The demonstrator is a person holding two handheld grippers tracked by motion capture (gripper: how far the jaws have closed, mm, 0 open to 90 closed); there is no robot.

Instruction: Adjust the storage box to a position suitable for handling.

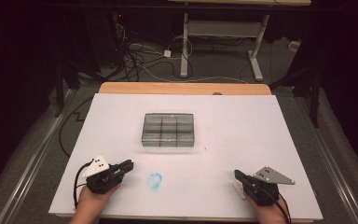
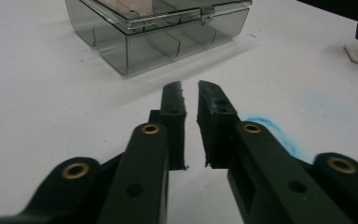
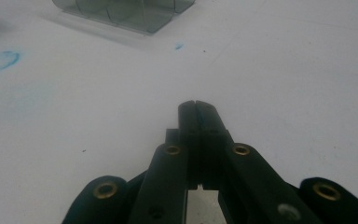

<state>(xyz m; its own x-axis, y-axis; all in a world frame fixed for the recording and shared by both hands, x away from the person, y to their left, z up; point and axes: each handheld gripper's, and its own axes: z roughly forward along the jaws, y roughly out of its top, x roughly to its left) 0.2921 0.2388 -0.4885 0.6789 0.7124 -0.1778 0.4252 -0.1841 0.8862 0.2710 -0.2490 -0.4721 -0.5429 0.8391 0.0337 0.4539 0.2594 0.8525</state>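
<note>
Two grippers rest near the front edge of the white table (image 1: 242,140), one toward each front corner, both empty. At the front left, the left gripper (image 2: 189,93) lies with its jaws drawn almost together, a thin slit of table showing between the pads and nothing in it; blue smears mark its right pad. Just to its right on the table is a blue chalky smudge (image 1: 154,181). Farther back, about midway between the side edges, sits the smoky clear compartment box (image 1: 168,130), well apart from both grippers; in the left gripper view its hinged lid (image 2: 158,14) is down and a small front clasp (image 2: 207,11) looks latched. Dividers split it into several cells, and I cannot tell whether anything lies inside. At the front right, the right gripper (image 3: 196,106) has its jaws pressed fully together on nothing, with a small white flat piece (image 1: 238,190) just beside it. Likely risks from here: the box is light and sits on a smooth sheet, so a one-sided push at the clasp could slide or tip it; closed jaws could skate off the slick lid; and the blue residue could smear onto the plastic.
</note>
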